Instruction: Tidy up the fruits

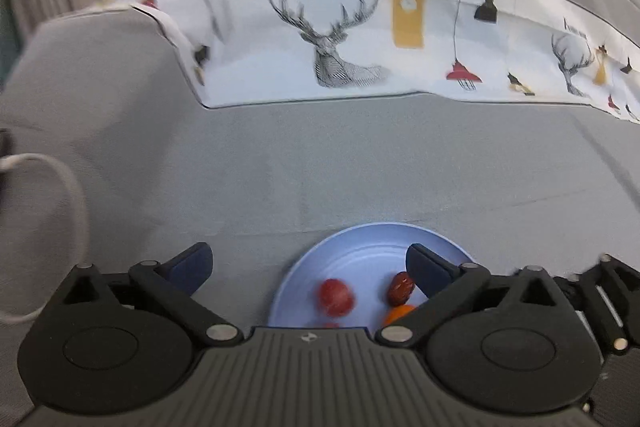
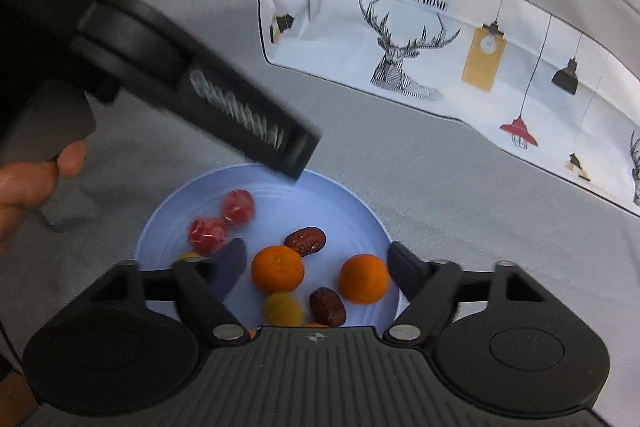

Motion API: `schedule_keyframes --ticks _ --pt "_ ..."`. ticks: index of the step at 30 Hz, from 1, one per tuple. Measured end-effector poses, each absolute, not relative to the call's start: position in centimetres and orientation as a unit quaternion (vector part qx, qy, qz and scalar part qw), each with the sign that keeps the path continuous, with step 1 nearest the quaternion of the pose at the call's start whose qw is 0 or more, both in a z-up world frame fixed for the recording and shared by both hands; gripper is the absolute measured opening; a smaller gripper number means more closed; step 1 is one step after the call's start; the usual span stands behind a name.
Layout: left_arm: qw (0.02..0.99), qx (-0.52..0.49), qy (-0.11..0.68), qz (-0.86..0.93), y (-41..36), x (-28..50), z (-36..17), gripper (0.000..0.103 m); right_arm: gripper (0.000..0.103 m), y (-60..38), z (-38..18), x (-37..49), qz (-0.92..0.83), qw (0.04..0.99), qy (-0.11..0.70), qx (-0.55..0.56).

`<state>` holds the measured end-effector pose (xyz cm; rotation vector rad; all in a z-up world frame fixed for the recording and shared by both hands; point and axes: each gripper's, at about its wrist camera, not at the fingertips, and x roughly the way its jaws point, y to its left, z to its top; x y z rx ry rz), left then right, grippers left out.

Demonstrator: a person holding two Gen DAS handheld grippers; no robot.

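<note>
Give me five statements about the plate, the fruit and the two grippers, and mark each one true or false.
1. The fruit lies on a light blue plate. True.
2. The right gripper is clamped on an orange. False: it is open, with an orange between its fingers but not gripped.
3. Two dark red dates lie on the plate. True.
4. The left gripper holds a red fruit. False: it is open and empty, above the plate.
5. The cloth behind the plate is printed with flowers. False: the cloth shows deer heads and hanging lamps.
</note>
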<state>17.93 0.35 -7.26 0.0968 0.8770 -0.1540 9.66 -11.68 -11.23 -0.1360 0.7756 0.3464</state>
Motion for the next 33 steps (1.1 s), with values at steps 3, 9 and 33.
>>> schedule_keyframes --ticks 3,9,33 --pt "0.897 0.049 0.434 -0.067 1.3 15.6 -6.2 0.103 0.093 -12.0 -9.8 7.2 0.149 0.912 0.378 -0.056" --pt "0.882 0.029 0.465 -0.073 3.3 9.4 -3.8 0.103 0.102 -13.2 -6.6 1.5 0.112 0.911 0.398 0.013" --pt "0.904 0.057 0.421 -0.048 2.9 -3.7 0.1 0.103 0.102 -15.0 -2.1 -10.7 0.007 0.949 0.313 0.04"
